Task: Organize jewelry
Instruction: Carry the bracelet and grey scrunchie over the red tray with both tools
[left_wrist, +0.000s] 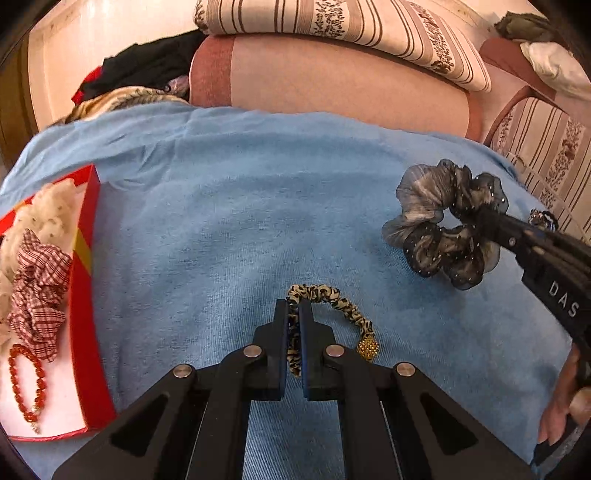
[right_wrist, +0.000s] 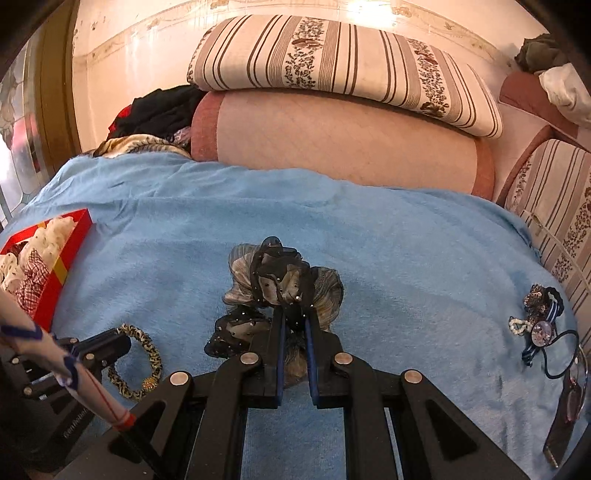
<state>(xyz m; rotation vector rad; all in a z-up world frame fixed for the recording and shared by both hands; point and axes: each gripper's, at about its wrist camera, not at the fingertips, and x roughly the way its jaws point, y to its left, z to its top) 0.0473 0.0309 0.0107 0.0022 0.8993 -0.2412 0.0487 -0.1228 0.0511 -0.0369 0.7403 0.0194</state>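
At 9 o'clock the red box (left_wrist: 86, 295) already holds scrunchies and a bead bracelet (left_wrist: 26, 384). Left tongs (left_wrist: 294, 314) clamped on leopard band (left_wrist: 332, 299), right tongs (right_wrist: 295, 321) on grey scrunchie (right_wrist: 284, 284); hair ties (right_wrist: 543, 325) at 3 o'clock remain.

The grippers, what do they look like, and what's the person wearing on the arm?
Both grippers, left and right, are matte black plastic linkages with round silver pivot pins and flat black fingers faced in blue pads. The right one's side bears white raised letters reading DAS. The left arm wears a white sleeve with dark blue marks and a red cuff line.
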